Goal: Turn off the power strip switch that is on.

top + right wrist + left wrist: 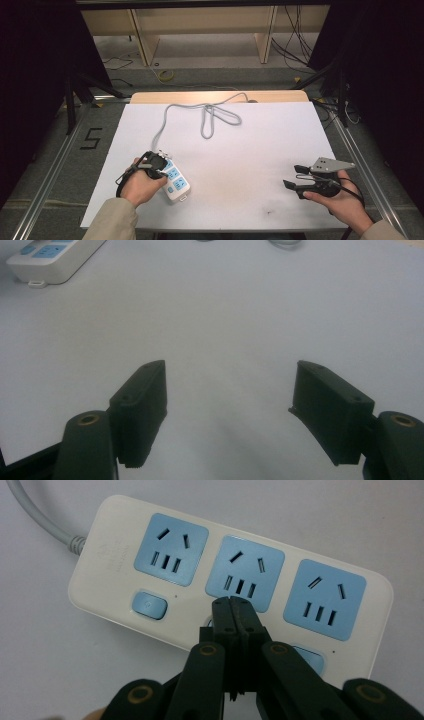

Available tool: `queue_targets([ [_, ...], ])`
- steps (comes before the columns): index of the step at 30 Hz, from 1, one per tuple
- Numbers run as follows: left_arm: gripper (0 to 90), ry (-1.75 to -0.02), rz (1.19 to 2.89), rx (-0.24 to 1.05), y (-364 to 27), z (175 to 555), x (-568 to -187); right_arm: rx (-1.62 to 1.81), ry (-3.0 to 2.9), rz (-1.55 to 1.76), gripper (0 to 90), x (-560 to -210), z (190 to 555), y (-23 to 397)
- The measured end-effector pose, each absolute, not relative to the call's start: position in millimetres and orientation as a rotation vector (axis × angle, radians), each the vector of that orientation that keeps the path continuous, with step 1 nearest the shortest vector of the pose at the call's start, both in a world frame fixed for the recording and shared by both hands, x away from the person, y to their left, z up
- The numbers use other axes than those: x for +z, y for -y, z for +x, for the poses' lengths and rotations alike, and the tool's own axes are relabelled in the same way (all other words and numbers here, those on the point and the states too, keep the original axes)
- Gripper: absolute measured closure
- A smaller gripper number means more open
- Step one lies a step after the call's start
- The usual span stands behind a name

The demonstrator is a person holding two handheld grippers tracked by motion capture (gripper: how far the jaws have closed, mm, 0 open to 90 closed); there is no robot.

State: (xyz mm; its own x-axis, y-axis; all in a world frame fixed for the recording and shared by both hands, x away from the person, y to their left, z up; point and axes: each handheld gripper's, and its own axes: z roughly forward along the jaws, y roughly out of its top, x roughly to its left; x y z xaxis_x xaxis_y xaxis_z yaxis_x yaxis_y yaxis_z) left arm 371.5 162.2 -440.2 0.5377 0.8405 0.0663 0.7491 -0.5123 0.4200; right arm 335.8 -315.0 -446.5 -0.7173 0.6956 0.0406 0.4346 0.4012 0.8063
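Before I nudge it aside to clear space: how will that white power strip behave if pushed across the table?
The power strip looks like a flat, rigid plastic block, so it should slide rather than roll or tip. Its grey cable, lying looped behind it, seems floppy and may drag or swing the strip. The shut left gripper over its face could steady it.

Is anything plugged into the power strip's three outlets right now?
No. In the left gripper view, all three blue outlets on the power strip show bare slots.
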Motion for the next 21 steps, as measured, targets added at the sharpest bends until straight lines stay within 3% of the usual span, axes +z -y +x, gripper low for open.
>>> queue_targets([
  [21,90.0,-1.320,2.435,0.374,-162.0,371.4,-440.4,1.222,-2.361,0.983,30.5,-446.5,335.7,314.9],
])
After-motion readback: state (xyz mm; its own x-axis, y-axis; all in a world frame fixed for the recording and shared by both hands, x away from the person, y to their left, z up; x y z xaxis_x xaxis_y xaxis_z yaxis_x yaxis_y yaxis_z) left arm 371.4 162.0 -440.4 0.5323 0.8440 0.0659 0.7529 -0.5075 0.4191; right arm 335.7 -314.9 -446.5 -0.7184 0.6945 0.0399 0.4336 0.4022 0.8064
